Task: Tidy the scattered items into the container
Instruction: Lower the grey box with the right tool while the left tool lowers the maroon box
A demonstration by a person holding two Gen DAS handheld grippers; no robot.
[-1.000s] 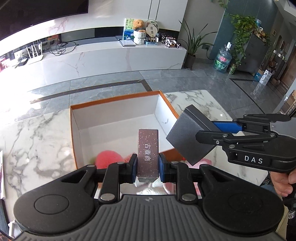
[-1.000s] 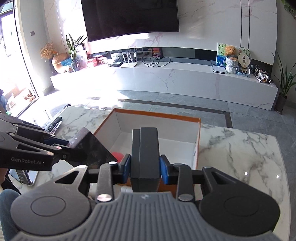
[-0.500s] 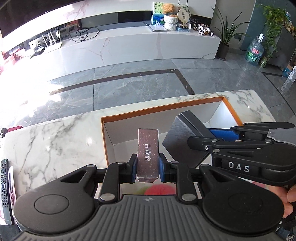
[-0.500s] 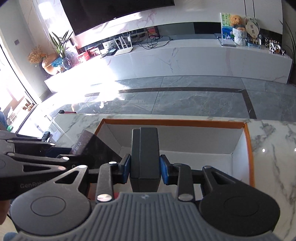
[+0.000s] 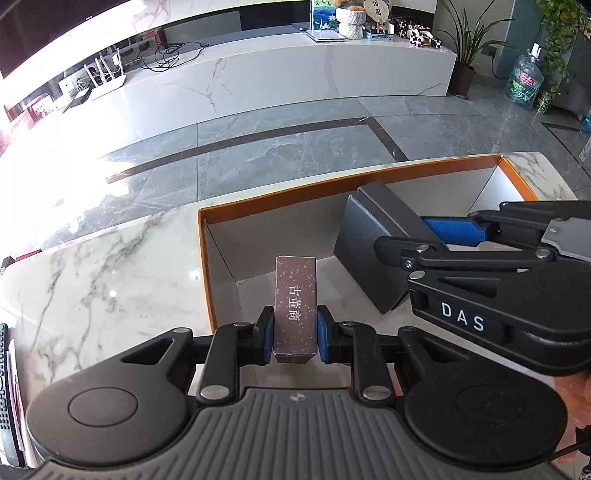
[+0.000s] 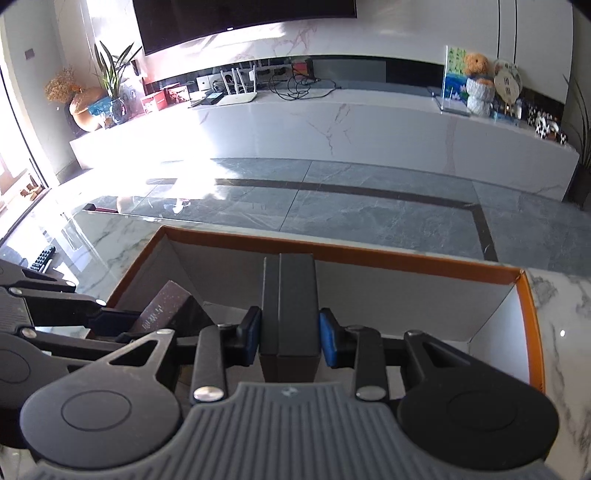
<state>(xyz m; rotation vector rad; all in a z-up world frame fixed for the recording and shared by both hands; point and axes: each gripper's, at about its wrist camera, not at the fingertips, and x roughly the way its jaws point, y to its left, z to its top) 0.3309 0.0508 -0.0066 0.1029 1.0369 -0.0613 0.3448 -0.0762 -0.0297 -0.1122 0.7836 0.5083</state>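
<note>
Left gripper (image 5: 295,334): we note its blue-padded fingers (image 5: 266,335) narrowly parted and clamped on both sides of a slim brown speckled box (image 5: 295,314) printed with pale characters, held upright on end over the near left corner of the container (image 5: 332,184). Right gripper (image 6: 289,334): fingers (image 6: 328,338) set a little wider and clamped on a dark grey box (image 6: 290,306), also upright; in the left wrist view this box (image 5: 376,236) hangs tilted above the container's middle, with the right gripper (image 5: 448,230) reaching in from the right. Container: open cardboard box, orange outside and on the rim, pale inside, floor largely bare where we can see it; both held boxes sit within its outline, above its floor, and we cannot tell whether either touches it. Surface: white marble tabletop (image 5: 103,266) with grey veining, carrying the container near its far edge. A remote control (image 5: 3,369) lies at the tabletop's left border. Room: grey tiled floor (image 5: 295,140) with a dark inlaid strip, a long white marble media bench (image 6: 332,125), a dark screen (image 6: 240,18) above it, potted plants and a water bottle (image 5: 524,79) to the right. Clearance: the container's right half stands open beyond the grey box; bare tabletop lies left of the orange wall.
</note>
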